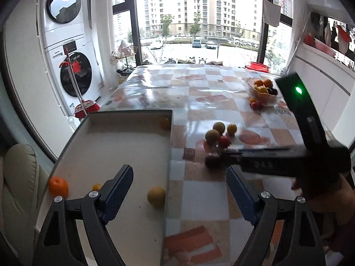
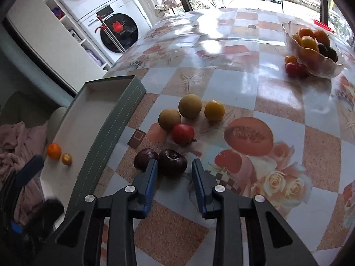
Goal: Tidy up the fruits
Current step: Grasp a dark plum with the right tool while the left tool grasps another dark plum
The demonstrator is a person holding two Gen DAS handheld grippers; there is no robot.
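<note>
Right gripper (image 2: 174, 168) points down at the table, jaws partway closed around the nearer dark plum (image 2: 172, 161). The left pad looks to be touching the plum; a sliver of gap shows at the right pad, so likely straddling, not yet clamped. A second dark plum (image 2: 144, 158) sits just beside it on the left, touching or nearly so. The narrow opening probably keeps the left finger wedged between the two plums so only one gets taken.

Left gripper (image 1: 179, 181) hangs over the grey tray (image 1: 124, 146), jaws wide, nothing between them. Probably parked clear of the right side's work.

Already in the tray: an orange (image 1: 58, 186) at the near left wall, a small yellow-orange fruit (image 1: 96, 186) beside it, a yellow fruit (image 1: 156, 196) near the right wall, and another small one (image 1: 165, 123) in the far corner. So the tray reads as the sorting destination.

Loose on the checked tablecloth (image 2: 244, 84) past the plums: a red fruit (image 2: 182, 133), two tan-green round fruits (image 2: 169, 119) (image 2: 190, 106), one yellow fruit (image 2: 214, 110), clustered close. A glass bowl (image 2: 315, 66) of mixed fruit stands well apart at the far right, with small red fruits (image 2: 295, 66) at its base.
</note>
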